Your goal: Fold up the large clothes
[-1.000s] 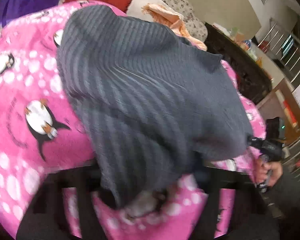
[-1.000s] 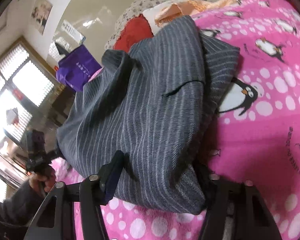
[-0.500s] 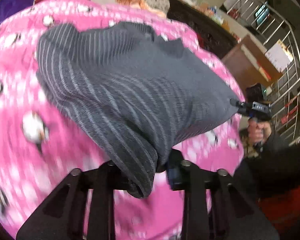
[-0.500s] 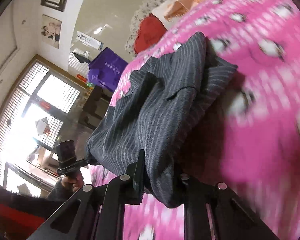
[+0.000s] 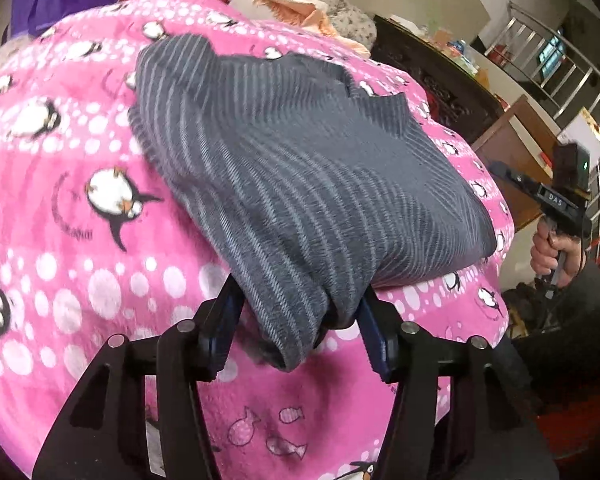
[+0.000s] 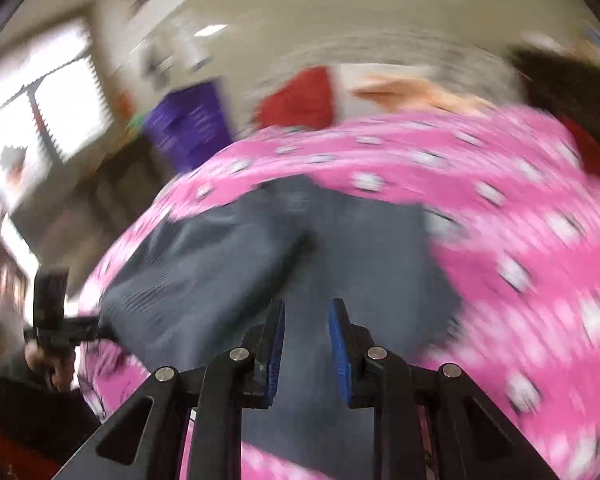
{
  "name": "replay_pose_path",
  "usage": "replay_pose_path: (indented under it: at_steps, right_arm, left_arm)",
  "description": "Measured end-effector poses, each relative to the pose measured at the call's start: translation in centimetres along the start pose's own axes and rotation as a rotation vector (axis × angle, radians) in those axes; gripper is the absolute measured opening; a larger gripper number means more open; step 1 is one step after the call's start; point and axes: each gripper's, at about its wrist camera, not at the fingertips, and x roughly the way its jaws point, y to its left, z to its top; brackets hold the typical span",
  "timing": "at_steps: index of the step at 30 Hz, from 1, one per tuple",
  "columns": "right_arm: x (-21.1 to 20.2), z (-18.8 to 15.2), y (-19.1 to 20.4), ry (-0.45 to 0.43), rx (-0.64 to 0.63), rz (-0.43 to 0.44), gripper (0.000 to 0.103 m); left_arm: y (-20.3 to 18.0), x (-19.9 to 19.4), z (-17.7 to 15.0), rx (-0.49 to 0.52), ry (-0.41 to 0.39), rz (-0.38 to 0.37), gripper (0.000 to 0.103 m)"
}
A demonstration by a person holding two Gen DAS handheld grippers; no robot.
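One grey striped garment [image 5: 300, 168] lies folded on the pink penguin blanket [image 5: 60, 208] of the bed. Its near corner sits between the left gripper [image 5: 300, 320], whose jaws are opening and may catch the cloth, dragging the fold loose. The right gripper [image 6: 306, 344] is narrowly parted, opening and holding nothing; blur hides more. Two grippers, one garment.
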Motion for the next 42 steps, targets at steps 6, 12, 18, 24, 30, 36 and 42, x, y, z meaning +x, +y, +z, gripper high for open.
replay_pose_path:
  at_steps: [6,12,18,24,30,36,42]
  right_arm:
    - [10.6,3.5,5.4,0.098,-0.203,-0.021,0.023]
    - [17.0,3.3,-2.4,0.155,-0.019,-0.186,0.031]
    - [16.5,2.3,-1.7,0.123,-0.066,-0.226,0.042]
    - [16.8,2.1,-2.4,0.135,-0.005,-0.252,0.081]
    - [16.7,2.0,-2.4,0.132,-0.008,-0.255,0.081]
    - [16.7,2.0,-2.5,0.128,-0.006,-0.253,0.081]
    - [16.6,1.9,-2.4,0.122,0.003,-0.246,0.081]
  left_arm:
    - [1.3,-1.6,-1.5,-0.045,-0.021,0.0,0.06]
    - [2.3,-1.9,-2.6,-0.129,-0.072,-0.035,0.065]
    - [3.0,-3.9,-2.0,-0.177,-0.135,-0.085,0.065]
    - [5.0,-6.4,2.8,-0.26,-0.295,-0.027,0.082]
    - [9.3,1.3,7.2,-0.381,-0.105,-0.039,0.082]
    - [8.4,3.1,9.4,-0.313,-0.11,-0.034,0.098]
    - [7.1,4.4,11.2,-0.245,-0.009,-0.279,0.092]
